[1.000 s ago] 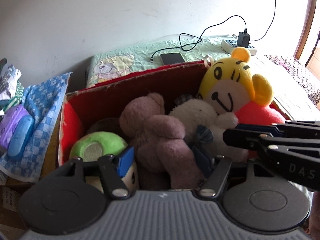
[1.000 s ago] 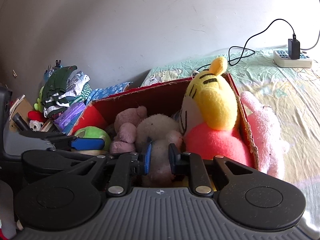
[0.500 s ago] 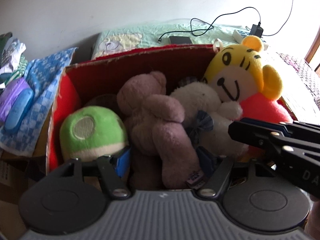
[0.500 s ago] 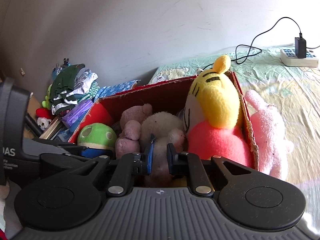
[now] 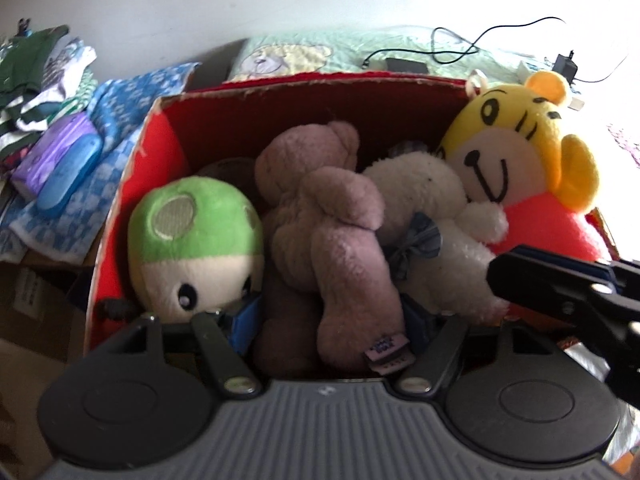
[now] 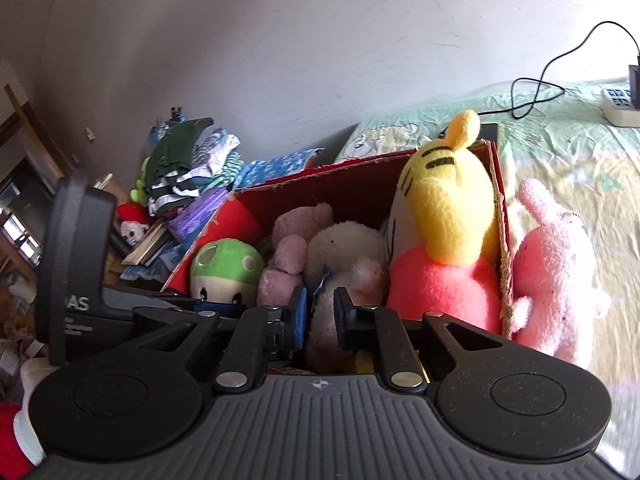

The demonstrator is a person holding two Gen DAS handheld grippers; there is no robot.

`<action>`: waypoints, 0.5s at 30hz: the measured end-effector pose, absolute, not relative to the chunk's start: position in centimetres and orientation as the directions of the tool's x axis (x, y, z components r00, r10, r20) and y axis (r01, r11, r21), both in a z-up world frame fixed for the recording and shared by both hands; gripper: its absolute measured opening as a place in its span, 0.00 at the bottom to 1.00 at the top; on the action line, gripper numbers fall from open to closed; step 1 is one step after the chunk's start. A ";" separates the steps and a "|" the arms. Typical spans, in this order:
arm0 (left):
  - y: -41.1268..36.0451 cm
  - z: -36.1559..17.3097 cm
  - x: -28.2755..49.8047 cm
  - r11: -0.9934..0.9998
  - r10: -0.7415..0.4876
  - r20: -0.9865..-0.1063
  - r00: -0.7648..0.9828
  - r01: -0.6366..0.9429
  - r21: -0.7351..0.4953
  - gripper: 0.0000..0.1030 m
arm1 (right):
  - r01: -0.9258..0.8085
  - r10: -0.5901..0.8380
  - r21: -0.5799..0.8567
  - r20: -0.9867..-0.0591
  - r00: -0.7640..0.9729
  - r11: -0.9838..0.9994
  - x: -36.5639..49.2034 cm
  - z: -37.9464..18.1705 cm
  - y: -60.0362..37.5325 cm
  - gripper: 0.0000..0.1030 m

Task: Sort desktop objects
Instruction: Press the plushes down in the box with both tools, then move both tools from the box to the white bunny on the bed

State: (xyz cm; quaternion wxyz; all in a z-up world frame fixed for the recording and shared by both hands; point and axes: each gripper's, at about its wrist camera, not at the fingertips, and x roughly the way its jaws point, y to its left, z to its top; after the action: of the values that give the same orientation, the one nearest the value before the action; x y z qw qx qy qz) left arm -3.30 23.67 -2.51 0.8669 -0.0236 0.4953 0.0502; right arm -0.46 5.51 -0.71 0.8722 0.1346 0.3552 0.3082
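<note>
My left tool (image 5: 328,320) hangs over the near edge of the red cardboard box (image 5: 132,184) with its jaws spread wide, one fingertip by the green mushroom plush (image 5: 194,248) and the other beside the leg of the mauve bear (image 5: 324,220), which lies between them. I judge the wide spread is there to straddle that bear's lower body; whether the pads touch it I cannot tell, as its leg covers them.

My right tool (image 6: 320,312) sits just right of it, jaws narrow, with the lower part of the white plush (image 6: 340,256) showing in the slim gap. I cannot tell if it pinches the fur or only frames it.

Outward, the box is packed tight: mushroom at the left wall, mauve bear in the middle, white plush leaning on it, and the yellow tiger plush (image 5: 516,152) propped upright in the right corner, its head above the rim. That crowding keeps each toy standing; lifting one may drag its neighbour.

Outside the right wall a pink plush (image 6: 556,264) leans against the cardboard on the bed (image 6: 560,152), seemingly unsorted. Left of the box lie a blue checked cloth (image 5: 80,184) and folded clothes (image 6: 188,176); at the far right of the bed a power strip (image 6: 620,108) with its cable.
</note>
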 end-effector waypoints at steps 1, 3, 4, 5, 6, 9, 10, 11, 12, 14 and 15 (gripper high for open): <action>23.5 -2.5 -3.3 0.992 0.078 -0.862 0.500 -0.125 0.018 0.73 | -0.448 0.642 0.461 -0.532 0.552 0.766 -0.4 -0.6 5.2 0.16; 23.0 -2.4 -3.4 0.987 0.107 -0.863 0.493 -0.154 0.035 0.74 | -0.458 0.662 0.479 -0.519 0.541 0.749 -0.1 -0.4 4.4 0.20; 22.8 -2.2 -3.5 0.985 0.121 -0.863 0.491 -0.166 0.044 0.74 | -0.464 0.674 0.489 -0.510 0.534 0.738 0.0 -0.3 4.0 0.20; 22.6 -2.0 -3.6 0.982 0.136 -0.861 0.490 -0.179 0.054 0.74 | -0.472 0.688 0.501 -0.500 0.527 0.726 0.0 -0.1 3.6 0.20; 22.4 -1.8 -3.7 0.979 0.154 -0.856 0.493 -0.192 0.066 0.75 | -0.481 0.701 0.512 -0.488 0.520 0.712 0.1 0.0 3.2 0.20; 21.7 -0.8 -4.4 0.970 0.196 -0.836 0.512 -0.224 0.091 0.77 | -0.511 0.732 0.526 -0.459 0.503 0.680 0.1 0.4 2.2 0.20; 21.4 -0.5 -4.7 0.967 0.211 -0.829 0.518 -0.236 0.099 0.77 | -0.522 0.741 0.527 -0.450 0.498 0.671 0.0 0.6 1.8 0.20; 21.2 -0.2 -4.9 0.962 0.228 -0.822 0.522 -0.248 0.110 0.77 | -0.533 0.750 0.528 -0.439 0.495 0.661 -0.1 0.7 1.4 0.20; 20.9 0.2 -5.0 0.958 0.245 -0.816 0.524 -0.260 0.121 0.77 | -0.543 0.757 0.528 -0.430 0.492 0.653 -0.2 0.9 1.0 0.20; 20.4 0.9 -5.2 0.952 0.264 -0.805 0.532 -0.278 0.129 0.77 | -0.559 0.768 0.527 -0.414 0.489 0.640 -0.3 1.0 -0.1 0.20; 20.1 1.2 -5.3 0.951 0.266 -0.799 0.539 -0.282 0.126 0.77 | -0.564 0.771 0.527 -0.407 0.490 0.636 -0.4 1.0 -0.7 0.20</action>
State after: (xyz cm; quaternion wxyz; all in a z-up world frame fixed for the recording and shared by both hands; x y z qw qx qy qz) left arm -5.31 20.14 1.25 0.8771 -0.0089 0.4540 0.1564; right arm -0.42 -0.75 1.00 0.8474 0.1637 0.3162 0.3940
